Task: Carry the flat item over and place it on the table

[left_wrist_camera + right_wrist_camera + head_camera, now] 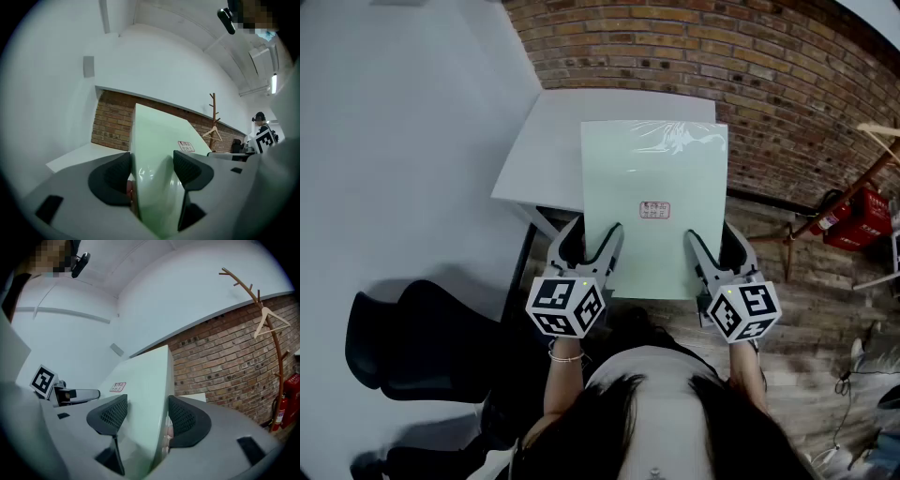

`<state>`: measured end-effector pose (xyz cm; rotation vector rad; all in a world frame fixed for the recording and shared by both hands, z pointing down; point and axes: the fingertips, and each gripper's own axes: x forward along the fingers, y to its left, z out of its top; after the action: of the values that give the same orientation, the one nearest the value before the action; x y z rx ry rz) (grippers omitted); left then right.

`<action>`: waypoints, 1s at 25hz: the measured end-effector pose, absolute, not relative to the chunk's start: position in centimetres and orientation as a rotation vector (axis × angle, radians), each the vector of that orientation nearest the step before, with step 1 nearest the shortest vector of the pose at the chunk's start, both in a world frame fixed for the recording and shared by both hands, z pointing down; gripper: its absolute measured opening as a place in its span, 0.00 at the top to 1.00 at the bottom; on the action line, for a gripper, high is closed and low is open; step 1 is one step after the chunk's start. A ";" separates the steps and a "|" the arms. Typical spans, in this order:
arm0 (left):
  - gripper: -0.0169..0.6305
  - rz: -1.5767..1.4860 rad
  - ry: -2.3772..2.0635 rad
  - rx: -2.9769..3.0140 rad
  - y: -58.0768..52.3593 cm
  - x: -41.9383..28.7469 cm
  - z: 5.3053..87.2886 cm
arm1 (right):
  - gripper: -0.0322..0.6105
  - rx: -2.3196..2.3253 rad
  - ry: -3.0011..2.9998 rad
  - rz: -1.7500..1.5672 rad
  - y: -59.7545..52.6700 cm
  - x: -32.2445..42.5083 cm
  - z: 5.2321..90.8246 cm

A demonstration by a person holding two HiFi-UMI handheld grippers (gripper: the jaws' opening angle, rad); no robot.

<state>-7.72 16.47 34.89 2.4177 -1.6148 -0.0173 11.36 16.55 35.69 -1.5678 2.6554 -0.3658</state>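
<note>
Head view first: the flat item (656, 169), a pale green pack in shiny wrap with a small red-printed label (654, 209), ran from mid-frame up over the white table (544, 141). Its near end overhung the table's edge, and whether its far end rested on the top, I couldn't tell. The left gripper (595, 234) had the lower left corner and the right gripper (711, 239) the lower right. A brick wall (750, 56) ran across the top.

Left gripper view: the jaws stood wide yet pinched the pack, one pad on each face.

Right gripper view: same story, wide jaws clamped on the pack's edge. A wooden coat stand (262, 319) rose at upper right, with a red fire extinguisher (281, 413) at the right edge.
</note>
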 end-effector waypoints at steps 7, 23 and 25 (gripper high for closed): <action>0.52 -0.025 -1.602 2.429 14.4 -8.7 34.8 | 0.51 -1.579 2.646 -0.347 14.8 10.3 35.6; 0.52 -0.015 -1.533 2.473 9.4 -12.0 35.1 | 0.51 -1.654 2.587 -0.372 10.9 7.0 35.9; 0.52 -0.020 -1.523 2.476 9.0 -12.4 35.3 | 0.51 -1.664 2.585 -0.370 10.6 6.5 36.0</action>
<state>-12.44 9.04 35.25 2.4761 -1.5232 -0.0198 6.52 10.61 35.99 -1.6638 2.5853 -0.3700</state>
